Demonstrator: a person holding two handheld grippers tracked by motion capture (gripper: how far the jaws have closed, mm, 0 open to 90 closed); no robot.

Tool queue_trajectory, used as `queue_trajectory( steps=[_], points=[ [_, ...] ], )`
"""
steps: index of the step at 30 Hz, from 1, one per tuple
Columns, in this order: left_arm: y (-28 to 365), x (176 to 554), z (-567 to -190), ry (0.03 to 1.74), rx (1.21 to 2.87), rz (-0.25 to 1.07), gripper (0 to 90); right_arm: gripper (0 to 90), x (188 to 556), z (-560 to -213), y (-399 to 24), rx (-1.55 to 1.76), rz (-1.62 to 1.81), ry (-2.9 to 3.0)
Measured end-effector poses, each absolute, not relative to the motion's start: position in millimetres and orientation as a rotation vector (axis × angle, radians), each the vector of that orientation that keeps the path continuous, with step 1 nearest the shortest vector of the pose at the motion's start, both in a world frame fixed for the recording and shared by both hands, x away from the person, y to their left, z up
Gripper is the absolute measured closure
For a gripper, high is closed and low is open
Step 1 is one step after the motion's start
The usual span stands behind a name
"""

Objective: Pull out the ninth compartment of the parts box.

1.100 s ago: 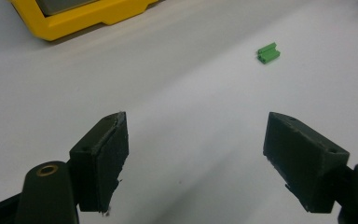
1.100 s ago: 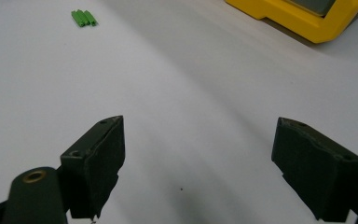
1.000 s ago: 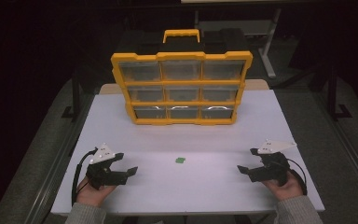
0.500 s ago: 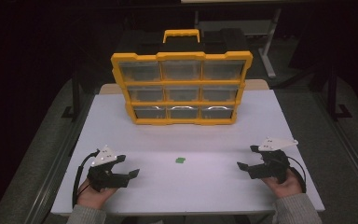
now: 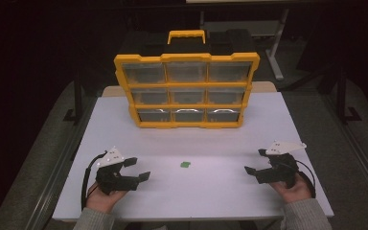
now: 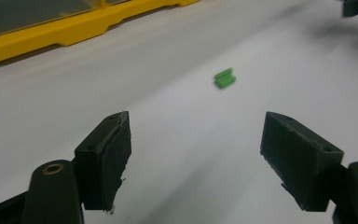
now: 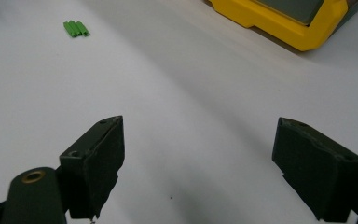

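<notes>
Table [image 5: 268, 191] white, bearing yellow organizer [image 5: 187, 91] and green piece [image 5: 185, 165].

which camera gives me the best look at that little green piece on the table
The right gripper view: the green piece is sharp there, showing three ridged segments side by side. The left gripper view has it nearer the middle but blurred. The high view shows a tiny green speck on the white table between the two grippers.

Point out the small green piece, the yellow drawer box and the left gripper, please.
green piece [image 5: 185, 165]: high view, its middle.
drawer box [image 5: 187, 58]: high view, top yellow frame bar.
left gripper [image 5: 137, 168]: high view, midway between its open fingertips.
</notes>
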State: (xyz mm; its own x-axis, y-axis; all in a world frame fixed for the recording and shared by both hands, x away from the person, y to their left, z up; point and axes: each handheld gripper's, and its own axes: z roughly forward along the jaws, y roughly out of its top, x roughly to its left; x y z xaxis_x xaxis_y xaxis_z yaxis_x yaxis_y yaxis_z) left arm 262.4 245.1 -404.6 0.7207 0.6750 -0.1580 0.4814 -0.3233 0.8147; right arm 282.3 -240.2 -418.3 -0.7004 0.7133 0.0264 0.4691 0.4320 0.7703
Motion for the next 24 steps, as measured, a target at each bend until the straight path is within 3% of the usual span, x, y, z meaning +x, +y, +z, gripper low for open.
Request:
queue_trajectory(
  steps=[24],
  points=[
    [161.9, 315.8, -397.9, 0.841, 1.827, -0.017, 21.2, 15.7, 283.9, -418.4, -240.6, 1.011, 1.156, 2.4]
  ],
)
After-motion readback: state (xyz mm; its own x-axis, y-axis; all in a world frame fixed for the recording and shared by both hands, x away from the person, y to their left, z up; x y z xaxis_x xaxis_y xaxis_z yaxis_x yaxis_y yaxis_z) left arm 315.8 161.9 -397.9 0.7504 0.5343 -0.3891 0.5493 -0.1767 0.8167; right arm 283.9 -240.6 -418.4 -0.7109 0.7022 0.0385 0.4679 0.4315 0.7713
